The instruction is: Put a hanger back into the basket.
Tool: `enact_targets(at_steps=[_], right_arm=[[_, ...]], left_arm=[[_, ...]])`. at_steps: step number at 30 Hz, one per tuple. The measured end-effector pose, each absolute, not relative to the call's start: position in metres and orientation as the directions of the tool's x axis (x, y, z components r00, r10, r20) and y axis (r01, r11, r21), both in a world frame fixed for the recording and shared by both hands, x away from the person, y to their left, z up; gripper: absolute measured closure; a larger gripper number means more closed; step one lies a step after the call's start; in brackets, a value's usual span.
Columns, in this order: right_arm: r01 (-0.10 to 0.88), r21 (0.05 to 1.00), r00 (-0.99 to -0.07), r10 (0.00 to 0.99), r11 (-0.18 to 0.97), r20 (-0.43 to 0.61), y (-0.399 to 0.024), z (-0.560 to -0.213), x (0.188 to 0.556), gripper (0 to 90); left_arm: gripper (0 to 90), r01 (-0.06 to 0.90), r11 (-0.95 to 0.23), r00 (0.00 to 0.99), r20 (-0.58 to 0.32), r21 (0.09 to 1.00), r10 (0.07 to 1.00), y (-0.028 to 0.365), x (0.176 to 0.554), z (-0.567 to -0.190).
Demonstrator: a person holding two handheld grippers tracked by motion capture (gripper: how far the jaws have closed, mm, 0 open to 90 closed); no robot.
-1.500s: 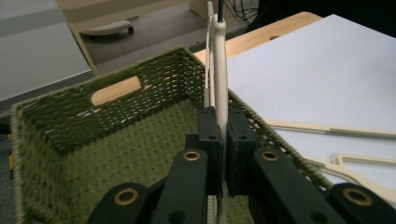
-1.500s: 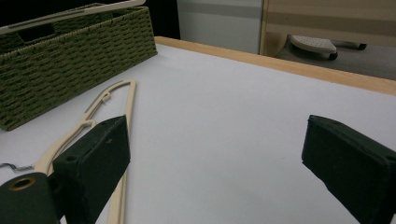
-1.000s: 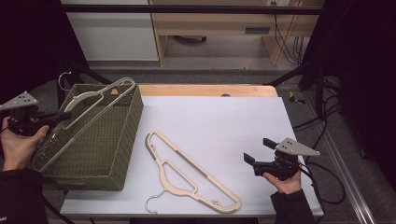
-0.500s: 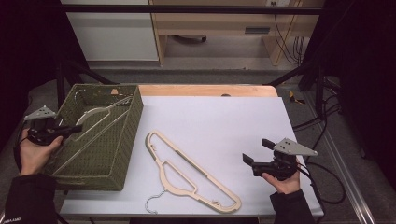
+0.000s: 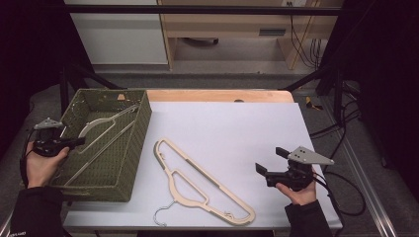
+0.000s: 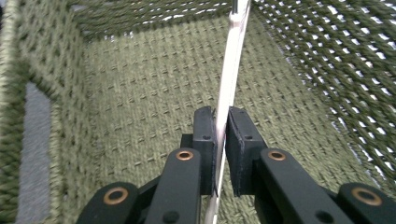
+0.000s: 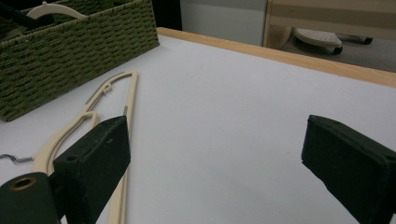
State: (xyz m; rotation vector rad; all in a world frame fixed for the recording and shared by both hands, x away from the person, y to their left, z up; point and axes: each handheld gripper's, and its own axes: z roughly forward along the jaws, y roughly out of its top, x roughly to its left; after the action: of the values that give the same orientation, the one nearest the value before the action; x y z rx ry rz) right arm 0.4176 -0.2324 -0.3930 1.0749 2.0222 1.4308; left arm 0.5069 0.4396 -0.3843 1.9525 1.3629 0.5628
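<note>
- The left gripper (image 5: 74, 142) reaches over the left wall of the green woven basket (image 5: 141, 143), which stands along the worktop's (image 5: 237, 128) left edge.
- A cream hanger (image 6: 233, 70) sits between its jaws inside the basket. The jaws have just been easing apart, and in the left gripper view a thin gap shows beside the right pad, so the grip looks slack rather than pressed.
- That hanger's long axis runs diagonally, from the basket's near left up toward its far right corner, where its hook end leans on the rim. It lies straight ahead of the jaws, edge-on.
- The basket walls stand close on both sides, so the clean way out for the left gripper is judged to be up and back.
- A second hanger (image 5: 197, 180) lies flat on the worktop, its long axis running from beside the basket's right wall down to the near edge, wire hook toward that edge.
- The right gripper (image 5: 264, 168) hovers near the worktop's near right corner, jaws wide open and empty, pointing left at the second hanger.
- It is the nearer hand to that hanger, with bare worktop between them.
</note>
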Motion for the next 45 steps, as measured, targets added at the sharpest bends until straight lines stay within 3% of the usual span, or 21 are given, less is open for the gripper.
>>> enact_targets(at_steps=[9, 12, 19, 24, 27, 37, 39, 40, 45], right_arm=[[0.340, 0.926, -0.605, 0.792, 0.164, 0.082, -0.232, -0.393, 0.417, 8.4], [0.342, 0.926, -0.602, 0.794, 0.162, 0.084, -0.230, -0.394, 0.418, 8.4], [0.341, 0.926, -0.603, 0.794, 0.162, 0.083, -0.231, -0.394, 0.418, 8.4], [0.342, 0.925, -0.608, 0.790, 0.167, 0.082, -0.230, -0.394, 0.418, 8.4], [0.342, 0.926, -0.604, 0.793, 0.163, 0.084, -0.230, -0.394, 0.417, 8.4], [0.336, 0.929, -0.607, 0.789, 0.152, 0.090, -0.231, -0.392, 0.416, 8.3], [0.332, 0.931, -0.609, 0.788, 0.150, 0.090, -0.232, -0.392, 0.415, 8.3], [0.335, 0.932, -0.605, 0.790, 0.141, 0.099, -0.231, -0.391, 0.414, 8.2], [0.333, 0.933, -0.607, 0.788, 0.137, 0.101, -0.231, -0.390, 0.414, 8.1]], left_arm=[[70.5, 0.678, -0.220, 0.291, 0.018, 0.701, 0.956, 0.442, 0.509, -0.389], [62.7, 0.697, -0.209, 0.260, 0.030, 0.686, 0.965, 0.443, 0.510, -0.390], [55.0, 0.718, -0.183, 0.233, 0.016, 0.672, 0.972, 0.445, 0.512, -0.392], [41.6, 0.724, -0.170, 0.212, 0.019, 0.668, 0.977, 0.445, 0.513, -0.390], [40.3, 0.715, -0.160, 0.212, 0.006, 0.681, 0.977, 0.447, 0.511, -0.388], [29.2, 0.594, -0.154, 0.280, -0.023, 0.790, 0.960, 0.435, 0.489, -0.360], [23.9, 0.554, -0.159, 0.308, -0.024, 0.817, 0.951, 0.428, 0.483, -0.353], [16.8, 0.526, -0.152, 0.323, -0.032, 0.837, 0.946, 0.424, 0.480, -0.349], [8.2, 0.430, -0.133, 0.381, -0.046, 0.893, 0.923, 0.402, 0.464, -0.331]])
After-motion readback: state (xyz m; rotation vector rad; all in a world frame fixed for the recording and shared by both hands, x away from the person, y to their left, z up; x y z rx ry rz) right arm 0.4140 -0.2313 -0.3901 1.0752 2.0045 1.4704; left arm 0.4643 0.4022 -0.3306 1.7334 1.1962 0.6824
